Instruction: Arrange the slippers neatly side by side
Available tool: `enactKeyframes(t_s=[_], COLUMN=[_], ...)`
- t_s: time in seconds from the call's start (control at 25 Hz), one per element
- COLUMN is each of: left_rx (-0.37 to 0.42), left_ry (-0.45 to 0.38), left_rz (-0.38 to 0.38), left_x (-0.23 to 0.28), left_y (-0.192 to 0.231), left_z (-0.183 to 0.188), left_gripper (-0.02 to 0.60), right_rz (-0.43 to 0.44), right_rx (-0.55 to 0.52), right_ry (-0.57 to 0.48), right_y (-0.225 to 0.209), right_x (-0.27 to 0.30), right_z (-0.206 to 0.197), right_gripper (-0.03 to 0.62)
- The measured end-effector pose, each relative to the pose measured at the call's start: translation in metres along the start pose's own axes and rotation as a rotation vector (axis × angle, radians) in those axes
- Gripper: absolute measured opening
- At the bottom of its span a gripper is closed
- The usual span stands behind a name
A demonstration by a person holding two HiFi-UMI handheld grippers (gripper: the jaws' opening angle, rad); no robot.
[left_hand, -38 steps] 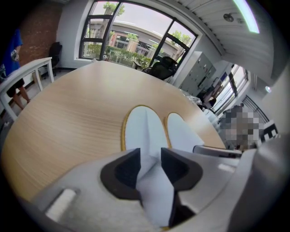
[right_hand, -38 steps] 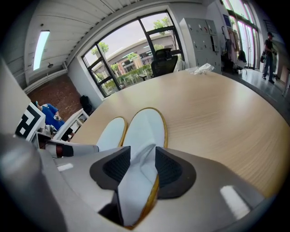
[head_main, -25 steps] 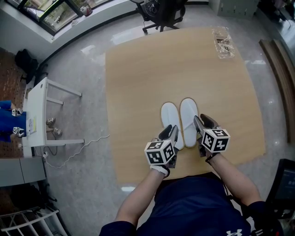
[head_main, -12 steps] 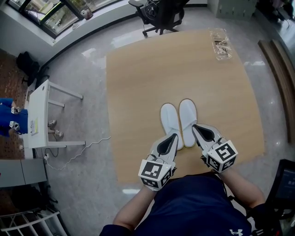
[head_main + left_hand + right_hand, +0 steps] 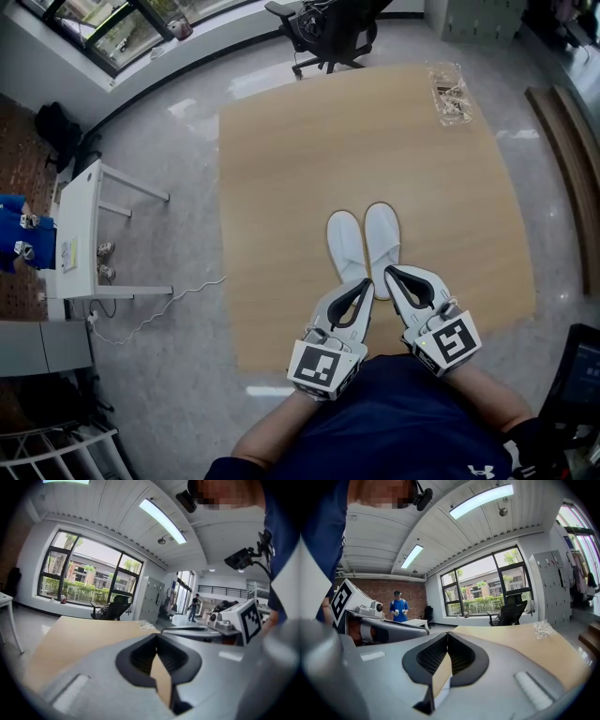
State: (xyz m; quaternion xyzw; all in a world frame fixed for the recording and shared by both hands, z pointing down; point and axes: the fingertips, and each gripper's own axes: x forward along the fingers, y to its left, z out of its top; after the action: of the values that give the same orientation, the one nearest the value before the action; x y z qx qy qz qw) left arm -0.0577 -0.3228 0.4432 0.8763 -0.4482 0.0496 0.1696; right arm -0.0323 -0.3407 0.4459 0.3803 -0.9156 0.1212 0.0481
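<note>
Two white slippers, the left one [image 5: 346, 246] and the right one [image 5: 382, 234], lie side by side on the wooden table [image 5: 281, 169], toes pointing away from me. Both grippers hang above the table's near edge, just short of the heels and touching neither slipper. My left gripper [image 5: 364, 284] is shut with nothing in it, and its jaws meet at the tips in the left gripper view [image 5: 157, 637]. My right gripper [image 5: 389, 273] is likewise shut and empty, its jaws together in the right gripper view [image 5: 447, 634].
A crumpled clear plastic bag [image 5: 448, 89] lies at the table's far right corner. A black office chair [image 5: 328, 28] stands beyond the far edge. A small white table [image 5: 75, 244] and a person in blue [image 5: 14, 234] are off to the left.
Both grippers drew back from the slippers' heels toward me, rose and rolled, and their jaws came together empty. The slippers stayed where they were.
</note>
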Motion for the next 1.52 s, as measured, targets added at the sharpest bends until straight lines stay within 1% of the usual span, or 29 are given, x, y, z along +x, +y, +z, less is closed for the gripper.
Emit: enactKeyframes(t_s=[0.16, 0.4, 0.52, 0.72, 0.88, 1.04, 1.28, 1.4, 1.52], left_rx=[0.034, 0.039, 0.036, 0.013, 0.015, 0.019, -0.012, 0.009, 0.012], left_ry=[-0.031, -0.042, -0.039, -0.034, -0.043, -0.039, -0.037, -0.036, -0.035], left_rz=[0.005, 0.020, 0.026, 0.026, 0.031, 0.030, 0.036, 0.030, 0.027], left_x=[-0.005, -0.008, -0.007, -0.008, -0.007, -0.007, -0.007, -0.008, -0.008], left_y=[-0.001, 0.003, 0.004, 0.006, 0.007, 0.007, 0.006, 0.008, 0.008], left_z=[0.007, 0.009, 0.007, 0.008, 0.010, 0.008, 0.012, 0.007, 0.006], left_gripper=[0.003, 0.003, 0.003, 0.003, 0.003, 0.003, 0.003, 0.003, 0.003], right_rz=[0.016, -0.004, 0.006, 0.005, -0.004, -0.002, 0.001, -0.006, -0.008], right_rx=[-0.020, -0.070, -0.090, -0.076, -0.081, -0.104, -0.082, -0.088, -0.074], right_ry=[-0.030, -0.032, -0.073, -0.065, -0.052, -0.102, -0.068, -0.072, -0.083], right_y=[0.006, 0.004, 0.006, 0.008, 0.006, 0.006, 0.010, 0.008, 0.008], right_x=[-0.002, -0.003, -0.002, -0.002, -0.003, -0.001, -0.002, -0.002, -0.001], right_z=[0.007, 0.008, 0.016, 0.020, 0.018, 0.025, 0.016, 0.016, 0.019], right_gripper=[0.012, 0.012, 0.012, 0.012, 0.012, 0.012, 0.012, 0.012, 0.012])
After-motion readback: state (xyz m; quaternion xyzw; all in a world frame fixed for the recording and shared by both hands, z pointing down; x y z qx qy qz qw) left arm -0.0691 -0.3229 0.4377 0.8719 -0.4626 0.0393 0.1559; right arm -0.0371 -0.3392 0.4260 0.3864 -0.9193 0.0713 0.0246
